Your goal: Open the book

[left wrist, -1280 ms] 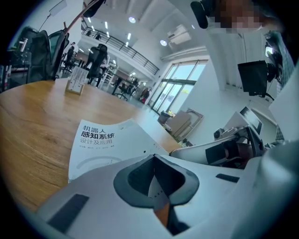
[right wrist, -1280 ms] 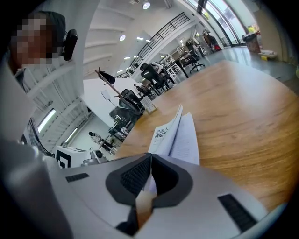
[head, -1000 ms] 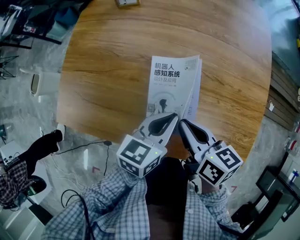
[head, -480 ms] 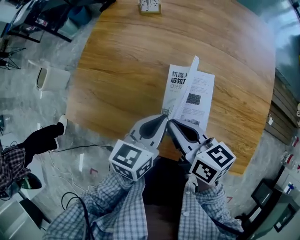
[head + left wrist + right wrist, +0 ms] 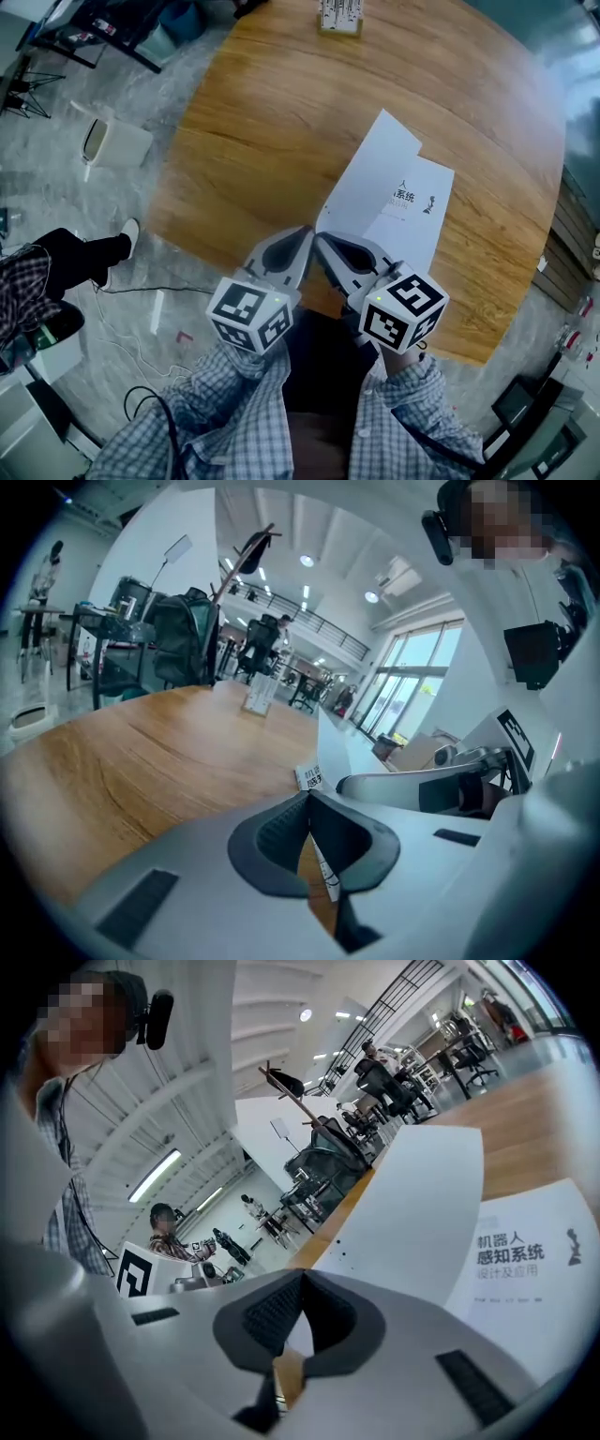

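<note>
- Well, the book [image 5: 424, 223] lies open on the round wooden table [image 5: 262, 122]. Its front cover [image 5: 370, 178] is raised and tilted over to the book's left, with the blank white inner side showing.
- The title page [image 5: 405, 199] is laid bare at the right of the raised cover, with dark printed characters on it.
- The right gripper [image 5: 300, 1279] is at the book's near left corner. Its jaws are pressed together on the lower edge of the front cover, and the white sheet rises from their tips.
- The left gripper [image 5: 307, 797] is just left of the book, close beside the right one, with its jaws closed tip to tip. A printed strip of the cover's outer face shows behind the tips; whether they pinch it is unclear.
- A small stand [image 5: 340, 17] is well beyond the book, at the table's far edge.
</note>
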Available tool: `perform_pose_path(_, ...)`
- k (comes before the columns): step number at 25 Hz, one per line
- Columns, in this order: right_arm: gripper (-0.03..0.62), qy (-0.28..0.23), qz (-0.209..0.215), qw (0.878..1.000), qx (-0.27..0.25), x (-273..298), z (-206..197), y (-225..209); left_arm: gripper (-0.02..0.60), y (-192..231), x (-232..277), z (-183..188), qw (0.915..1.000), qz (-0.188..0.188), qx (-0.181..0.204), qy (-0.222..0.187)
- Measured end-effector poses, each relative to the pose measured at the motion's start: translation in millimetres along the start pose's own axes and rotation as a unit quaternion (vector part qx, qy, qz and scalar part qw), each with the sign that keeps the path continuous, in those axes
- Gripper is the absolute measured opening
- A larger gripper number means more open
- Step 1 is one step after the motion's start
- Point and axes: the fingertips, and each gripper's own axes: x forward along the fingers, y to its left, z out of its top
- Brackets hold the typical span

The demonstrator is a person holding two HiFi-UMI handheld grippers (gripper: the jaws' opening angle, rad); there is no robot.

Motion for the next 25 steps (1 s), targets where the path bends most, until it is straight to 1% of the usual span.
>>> perform_pose_path(6,0.018,0.025,0.025,0.999,-0.001,42,-4,8,0.008,42,-10,4,0.9993,0.036,-0.011,0.000)
perform_pose_path(12,0.018,0.053,0.036,0.998,0.003,73,-19,8,0.008,77,-13,2,0.9979,0.059,-0.025,0.001)
perform_pose_path(16,0.018,0.075,0.035,0.997,0.008,91,-35,1,0.008,98,-10,-6,0.9967,0.071,-0.040,0.005)
perform_pose_path(18,0.018,0.089,0.032,0.995,0.006,99,-43,-3,0.008,109,-11,-8,0.9952,0.085,-0.048,0.001)
perform_pose_path(21,0.020,0.106,0.027,0.994,0.011,109,-54,-12,0.008,123,-18,-9,0.9930,0.107,-0.051,-0.003)
perform_pose_path(25,0.020,0.116,0.018,0.993,0.021,118,-63,-19,0.008,132,-27,-7,0.9916,0.118,-0.053,-0.007)
